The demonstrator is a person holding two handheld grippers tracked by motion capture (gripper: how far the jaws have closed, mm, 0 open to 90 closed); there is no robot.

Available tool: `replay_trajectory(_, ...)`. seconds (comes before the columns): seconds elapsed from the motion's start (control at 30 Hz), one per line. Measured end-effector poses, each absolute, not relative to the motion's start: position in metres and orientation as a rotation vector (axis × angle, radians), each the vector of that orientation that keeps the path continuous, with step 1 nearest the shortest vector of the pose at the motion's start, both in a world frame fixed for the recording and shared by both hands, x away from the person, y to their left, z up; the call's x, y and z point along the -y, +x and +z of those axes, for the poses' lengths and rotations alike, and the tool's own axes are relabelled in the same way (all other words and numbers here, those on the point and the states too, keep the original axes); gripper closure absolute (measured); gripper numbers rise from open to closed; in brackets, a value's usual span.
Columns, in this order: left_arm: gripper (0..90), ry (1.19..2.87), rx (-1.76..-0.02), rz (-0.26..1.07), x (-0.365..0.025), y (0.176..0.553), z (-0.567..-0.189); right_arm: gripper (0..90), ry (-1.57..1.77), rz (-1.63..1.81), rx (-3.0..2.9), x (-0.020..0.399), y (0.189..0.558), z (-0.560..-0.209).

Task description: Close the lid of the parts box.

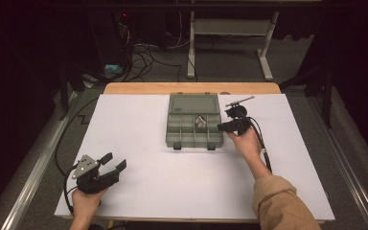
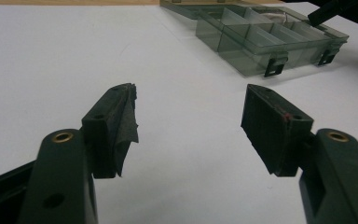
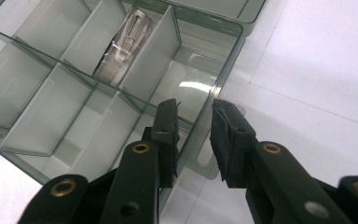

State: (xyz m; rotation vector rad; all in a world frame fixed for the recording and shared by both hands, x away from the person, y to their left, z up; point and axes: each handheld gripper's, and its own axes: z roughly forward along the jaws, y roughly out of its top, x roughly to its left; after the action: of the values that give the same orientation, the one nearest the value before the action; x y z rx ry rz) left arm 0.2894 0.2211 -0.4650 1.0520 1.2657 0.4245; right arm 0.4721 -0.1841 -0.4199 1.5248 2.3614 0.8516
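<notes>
A smoky-green compartment box (image 1: 194, 143) lies open on the white sheet at the back centre, its lid folded away from me. A small shiny metal part (image 1: 201, 120) rests in one of its back compartments, and it appears again as the metal part (image 3: 123, 46) in the right gripper view. My right gripper (image 1: 220, 128) is at the box's right side. In its own view the right gripper (image 3: 196, 126) straddles the box's right wall (image 3: 214, 84), one jaw inside and one outside, with a gap on both sides. My left gripper (image 1: 115, 161) rests at the front left, wide open and holding nothing (image 2: 189, 130).
The white sheet (image 1: 139, 191) covers most of a wooden table (image 1: 191, 88). The box's two front latches (image 2: 275, 65) hang towards me. Behind the table there are floor cables (image 1: 143, 57) and the legs of another table (image 1: 190, 48). Dark floor borders both sides.
</notes>
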Motion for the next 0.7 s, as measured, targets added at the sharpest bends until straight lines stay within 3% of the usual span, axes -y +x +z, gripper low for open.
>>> replay_trajectory(0.43,36.0,1.08,-1.218,0.409,-0.204,0.295,-0.457,73.0,1.559,0.899,-2.353,0.188,0.472,-0.422)
replay_trajectory(0.7,36.3,1.126,-1.196,0.42,-0.181,0.321,-0.449,73.2,1.541,0.911,-2.356,0.19,0.472,-0.422)
